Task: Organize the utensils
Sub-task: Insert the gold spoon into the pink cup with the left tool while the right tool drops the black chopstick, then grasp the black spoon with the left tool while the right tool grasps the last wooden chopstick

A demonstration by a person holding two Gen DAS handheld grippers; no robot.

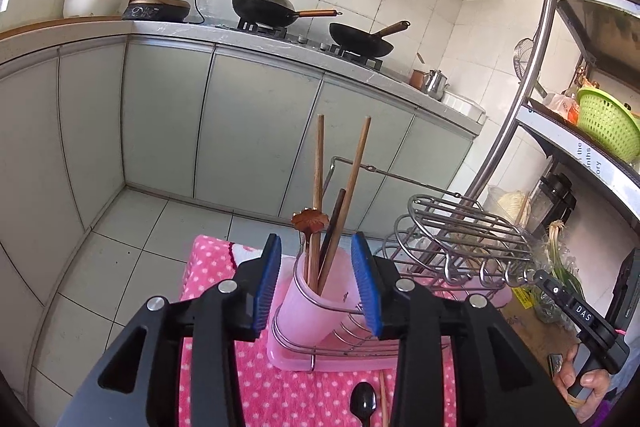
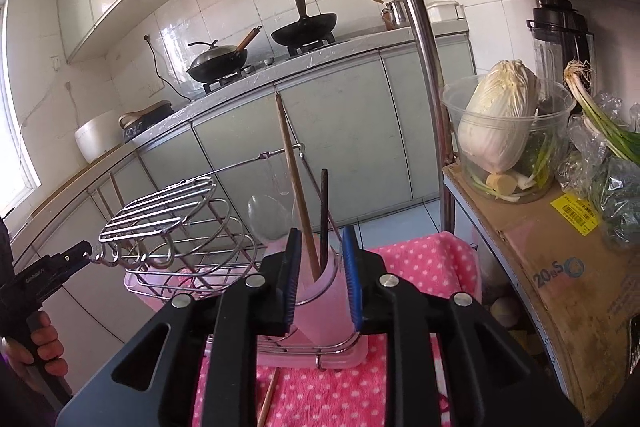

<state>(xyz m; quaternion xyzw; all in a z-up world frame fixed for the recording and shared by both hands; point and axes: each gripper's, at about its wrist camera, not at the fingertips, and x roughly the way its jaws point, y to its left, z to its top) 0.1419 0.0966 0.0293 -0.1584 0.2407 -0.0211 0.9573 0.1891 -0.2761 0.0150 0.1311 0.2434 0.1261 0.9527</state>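
Observation:
A pink utensil cup (image 1: 310, 301) stands at the end of a wire dish rack (image 1: 460, 239) on a pink tray. It holds wooden chopsticks (image 1: 319, 187), a dark chopstick (image 1: 335, 223) and a brown leaf-ended spoon (image 1: 309, 220). My left gripper (image 1: 316, 281) is open, its blue pads on either side of the cup, empty. A black spoon (image 1: 363, 403) and a wooden chopstick (image 1: 383, 401) lie on the towel below. My right gripper (image 2: 321, 273) is open around a second pink cup (image 2: 320, 301) with a wooden chopstick (image 2: 294, 179) and a dark one (image 2: 323, 217). A loose chopstick (image 2: 267, 401) lies on the towel.
The rack stands on a pink dotted towel (image 1: 288, 395). A clear spoon (image 2: 267, 217) stands in the rack. A metal shelf post (image 2: 420, 39) rises at right, with cabbage in a tub (image 2: 500, 119) on a cardboard box (image 2: 560, 267). Kitchen counter with woks (image 1: 276, 7) behind.

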